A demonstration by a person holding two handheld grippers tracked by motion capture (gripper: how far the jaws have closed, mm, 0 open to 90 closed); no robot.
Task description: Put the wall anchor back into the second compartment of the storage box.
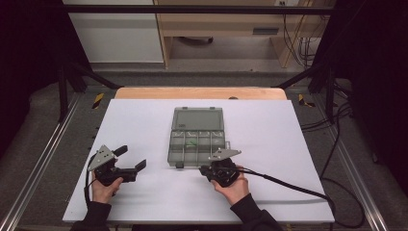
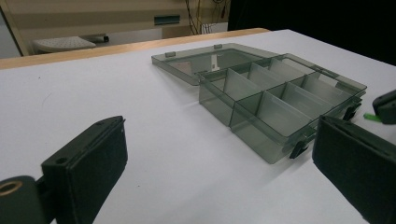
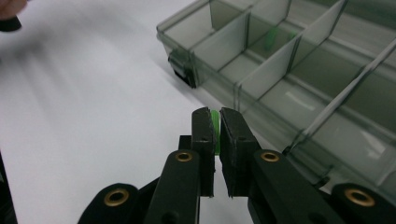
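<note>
A: Where's the right gripper [image 3: 215,122] now?

B: Low over the white table [image 1: 144,125], just in front of the box's [image 1: 195,149] near wall. Its jaws are clamped on a thin green piece [image 3: 215,126]; in the right gripper view you see a sliver of green pinched between the two black pads, standing on edge.

A: Is the piece over the box or outside it?

B: Outside, just beside the front wall, near the latch [image 3: 183,70] (the dark clip on that wall). From the left gripper view a bit of the same green [image 2: 371,116] pokes out under the right gripper's tip [image 2: 386,106], next to the box's front corner.

A: And the box itself?

B: Smoky, see-through plastic, open, with its lid [image 1: 197,118] folded flat on the table behind it. Dividers split it into two rows of compartments. Another green piece [image 1: 191,142] lies in one compartment of the far row, toward the middle; in the right gripper view it's a blurred green streak [image 3: 272,38] behind a divider.

A: The left gripper [image 1: 131,157]?

B: Well apart from the box, out on the left of the table, held in the person's left hand [image 1: 103,187]. Its jaws stand wide apart with nothing between them (just bare table in the gap), and they point toward the box.

A: Does the right hand [image 1: 234,186] touch the box?

B: I can't tell from above; the gripper covers that front edge.
</note>
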